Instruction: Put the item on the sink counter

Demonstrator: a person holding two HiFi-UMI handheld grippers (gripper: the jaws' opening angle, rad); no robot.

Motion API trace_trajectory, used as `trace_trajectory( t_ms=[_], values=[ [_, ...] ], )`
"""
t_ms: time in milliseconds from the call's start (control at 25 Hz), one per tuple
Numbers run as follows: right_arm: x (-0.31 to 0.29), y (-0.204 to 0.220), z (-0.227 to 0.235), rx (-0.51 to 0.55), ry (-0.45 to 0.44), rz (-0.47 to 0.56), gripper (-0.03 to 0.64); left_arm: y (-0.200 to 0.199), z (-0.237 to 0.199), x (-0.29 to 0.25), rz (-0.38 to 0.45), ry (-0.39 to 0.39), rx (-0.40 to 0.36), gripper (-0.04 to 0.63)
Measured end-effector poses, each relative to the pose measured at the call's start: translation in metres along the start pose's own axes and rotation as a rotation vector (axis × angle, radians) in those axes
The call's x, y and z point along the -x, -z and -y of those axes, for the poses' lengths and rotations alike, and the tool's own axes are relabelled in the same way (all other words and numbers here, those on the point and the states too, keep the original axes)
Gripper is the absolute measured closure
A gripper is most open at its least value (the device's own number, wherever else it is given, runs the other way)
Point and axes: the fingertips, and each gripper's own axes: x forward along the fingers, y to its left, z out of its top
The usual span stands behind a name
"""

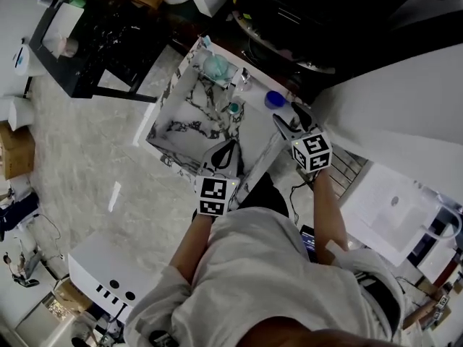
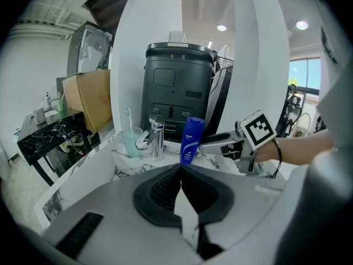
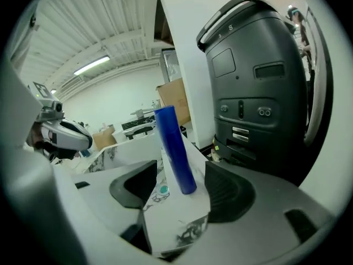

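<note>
Though it looks light, the slick bottle [image 3: 175, 148] stands tippy at the bench's [image 1: 189, 114] two o'clock. The right gripper [image 3: 179, 186] has its jaws open around it; the left gripper [image 2: 181, 175] has its jaws closed, empty. Grip mid-body.

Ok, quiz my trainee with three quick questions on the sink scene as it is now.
1. True or false: the blue bottle lies on its side on the counter.
2. Which gripper has its jaws shut? A) left gripper B) right gripper C) neither
3. Fill in: beside the tap, the cup holds a ____.
Key: 1 false, it stands upright; 2 A; 3 toothbrush.
</note>
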Motion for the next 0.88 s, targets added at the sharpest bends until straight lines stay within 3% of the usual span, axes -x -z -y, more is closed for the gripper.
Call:
trace_trajectory(
  t_ms=[240,280,360,600,880],
  values=[
    [0.022,0.006,-0.016,-0.016,0.039,-0.006,0.368,-0.011,0.004,-0.002,0.02,0.053,-0.021,0.586],
    [0.027,0.003,-0.02,-0.018,0.059,0.006,0.392,-0.014,0.004,-0.002,0.027,0.065,-0.03,0.584],
    [0.038,-0.004,-0.026,-0.028,0.122,0.045,0.598,-0.021,0.003,0.0,0.043,0.092,-0.047,0.584],
    [0.058,-0.026,-0.06,-0.047,0.178,0.102,0.612,-0.034,0.002,0.004,0.083,0.151,-0.053,0.584],
    [0.081,-0.053,-0.09,-0.102,0.303,0.193,0.612,-0.043,0.011,0.022,0.155,0.225,-0.065,0.586]
  ],
)
